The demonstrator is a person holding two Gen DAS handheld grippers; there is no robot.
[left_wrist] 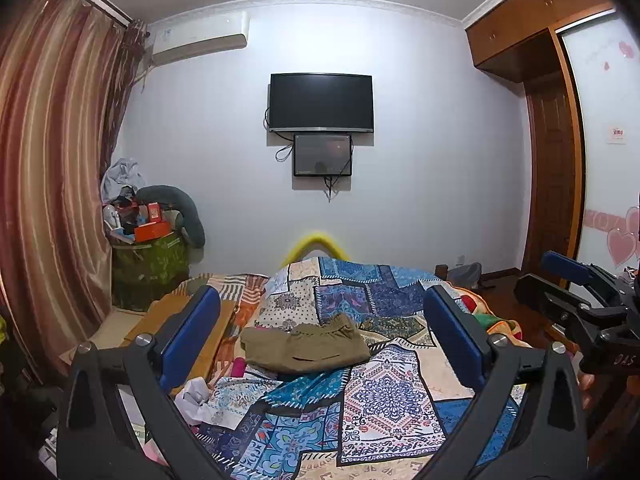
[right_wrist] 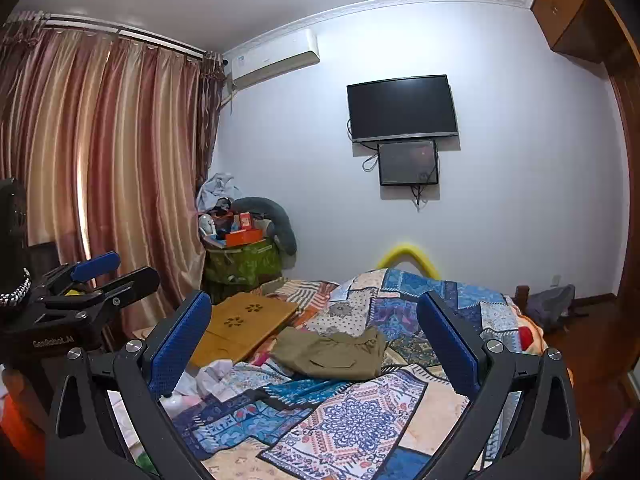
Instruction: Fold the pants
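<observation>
Clearly the chief hazard is the loose, rumpled patchwork bedspread in blue, cream and orange [left_wrist: 384, 396] under the olive-khaki fabric pants with an elastic waistband [left_wrist: 306, 346]: a low pinch could catch the cover along with the garment and drag both, spoiling whatever fold exists. The pants already lie as a compact bundle, so a grab at one layer only may, I judge, peel the stack apart rather than move it whole. A crumpled white cloth [left_wrist: 200, 398] and a light wooden lap tray with flower-shaped cut-outs [right_wrist: 244, 326] sit near the bundle's left side, and a wide sweep there could snag them.

The left gripper [left_wrist: 320, 340] has its blue-padded fingers spread wide and holds nothing; the right gripper [right_wrist: 316, 344] is likewise spread and empty. Both hang above the near part of the bed, well apart from the pants, which lie further up the bedspread, seen between the fingers in each wrist view, slightly left of centre in the left view
</observation>
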